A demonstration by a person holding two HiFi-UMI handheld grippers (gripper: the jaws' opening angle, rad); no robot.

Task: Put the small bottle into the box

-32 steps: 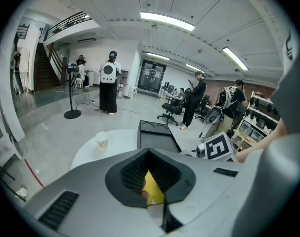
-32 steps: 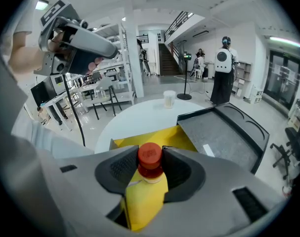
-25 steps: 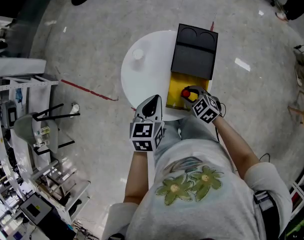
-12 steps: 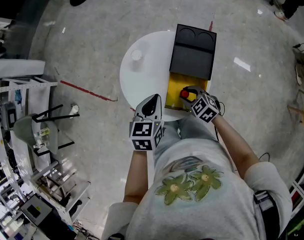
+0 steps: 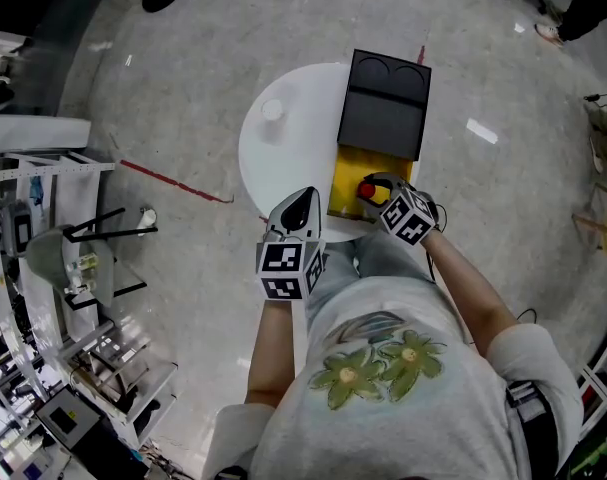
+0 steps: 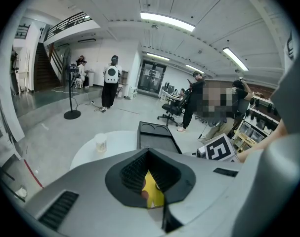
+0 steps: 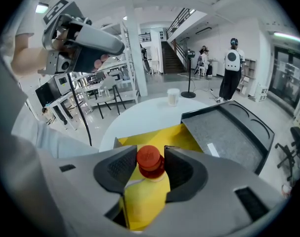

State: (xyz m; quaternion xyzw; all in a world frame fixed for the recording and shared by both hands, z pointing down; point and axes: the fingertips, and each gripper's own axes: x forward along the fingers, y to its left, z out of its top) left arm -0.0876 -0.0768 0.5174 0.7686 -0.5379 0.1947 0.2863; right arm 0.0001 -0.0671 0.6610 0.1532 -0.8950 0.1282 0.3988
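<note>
At your far left on the table (image 5: 273, 168), a single round white top with a smooth matt face, stands one small white cup (image 5: 273, 110), ribbed down its side and well apart from everything else. Next comes your left gripper (image 5: 301, 208), a grey plastic shell with one black-and-white marker cube behind it; its two dark ribbed pads meet at the tips with nothing clamped, and only a strip of yellow shows past them. It hangs at the table's near edge, just beside the box (image 5: 386, 108). There is one box, lying open in two halves: a rigid black lid with a fine grainy lining and two round recesses pressed into its far end, and a bright yellow tray nearer you. The one small bottle (image 5: 367, 189) is at the near end of that yellow tray, a smooth yellow plastic body topped by a round red screw cap; whether its base rests on the tray floor can't be told. Your right gripper (image 5: 383, 193), the second of the two and also carrying one marker cube, has the bottle's neck between its ribbed pads, and its jaws are opening, with a sliver of gap on one side of the cap
</note>
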